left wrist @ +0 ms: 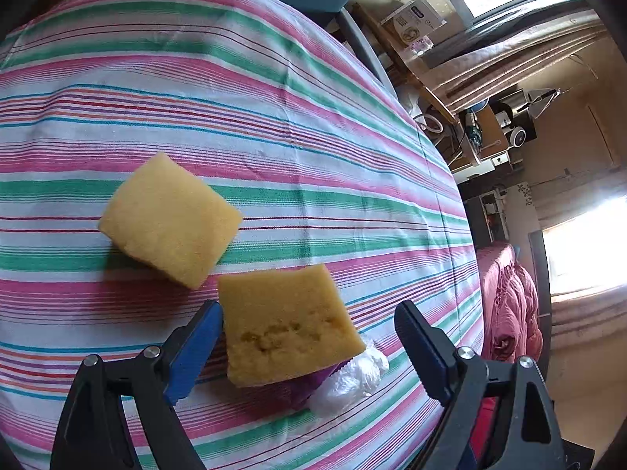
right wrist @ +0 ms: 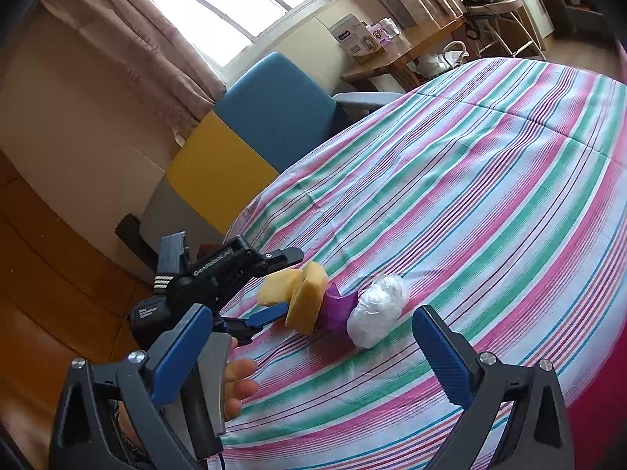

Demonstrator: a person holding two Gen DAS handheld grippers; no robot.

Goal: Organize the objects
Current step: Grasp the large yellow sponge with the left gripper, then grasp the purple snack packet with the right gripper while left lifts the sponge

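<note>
Left wrist view: nearest the lens stood the left gripper (left wrist: 309, 337), its blue-padded jaws spread wide and pressing on nothing. Between them, closer to the left pad, lay a darker yellow foam sponge block with a pitted face (left wrist: 288, 323), propped at a tilt on a purple object (left wrist: 309, 385) whose form could not be made out. A crumpled white plastic bundle (left wrist: 350, 378) lay touching that purple object. A paler yellow foam sponge block (left wrist: 168, 217) rested flat on the striped pink, green and white tablecloth (left wrist: 235, 78), just beyond the first.

Right wrist view: nearest the lens stood the right gripper (right wrist: 313, 352), jaws likewise wide apart and empty, well short of the cluster. A person's hand (right wrist: 235, 382) showed beside it.

Risk, as judged: the tilted sponge looked poorly seated and could slide off its support if a pad brushed it. A closing grip might also catch the purple object or drag the plastic bundle along. The cluster sat near the table edge in this view, so a nudge could send a light piece over.

Containers: none was visible in either view; nothing was contained.
</note>
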